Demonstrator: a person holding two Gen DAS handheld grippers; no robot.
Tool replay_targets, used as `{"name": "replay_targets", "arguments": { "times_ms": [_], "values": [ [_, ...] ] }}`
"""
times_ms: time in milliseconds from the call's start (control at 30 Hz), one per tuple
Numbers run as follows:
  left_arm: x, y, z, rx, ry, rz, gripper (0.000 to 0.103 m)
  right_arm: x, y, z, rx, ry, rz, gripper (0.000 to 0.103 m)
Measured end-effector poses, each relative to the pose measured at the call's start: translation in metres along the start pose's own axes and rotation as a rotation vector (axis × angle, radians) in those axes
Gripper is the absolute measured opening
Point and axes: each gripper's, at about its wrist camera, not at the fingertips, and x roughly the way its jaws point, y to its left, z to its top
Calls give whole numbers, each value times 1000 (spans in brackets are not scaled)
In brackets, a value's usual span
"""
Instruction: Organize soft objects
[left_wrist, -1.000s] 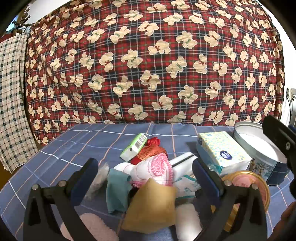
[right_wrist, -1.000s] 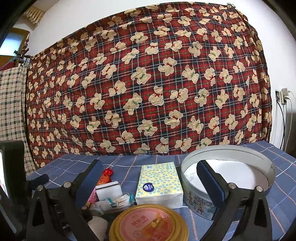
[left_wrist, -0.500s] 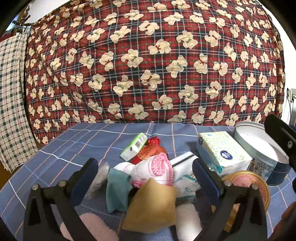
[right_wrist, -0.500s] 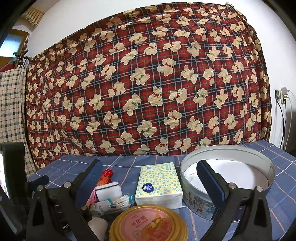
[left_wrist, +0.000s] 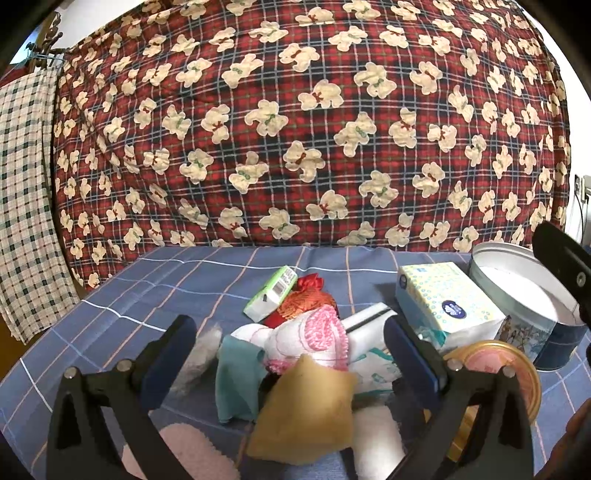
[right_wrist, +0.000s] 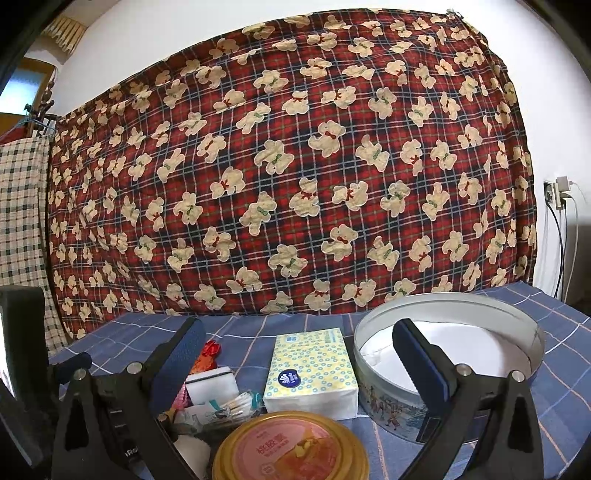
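While left view shows tan pouch (left_wrist: 306, 410), right doesn't.

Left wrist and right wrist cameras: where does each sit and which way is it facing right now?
Left wrist: on the left gripper, open, looking forward and down over the pile of soft items, with the tan pouch nearest; the right gripper's edge shows at right.
Right wrist: on the right gripper, open, facing the round tin, with the gold lid in front.
Shared: the tissue pack, tin, lid and bear-print blanket.
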Motion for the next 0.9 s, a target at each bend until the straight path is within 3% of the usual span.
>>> {"name": "replay_targets", "arguments": {
  "times_ms": [333,600,900],
  "values": [
    [-19,7,-2,42,32,13,103,0,14,-5,-57,5,85,103],
    [-32,61,-17,13,169,54,103,5,32,-15,-109,74,155,102],
    [-37,76,-29,-7,185,62,103,-9,52,-26,-167,161,193,102]
  ]
}}
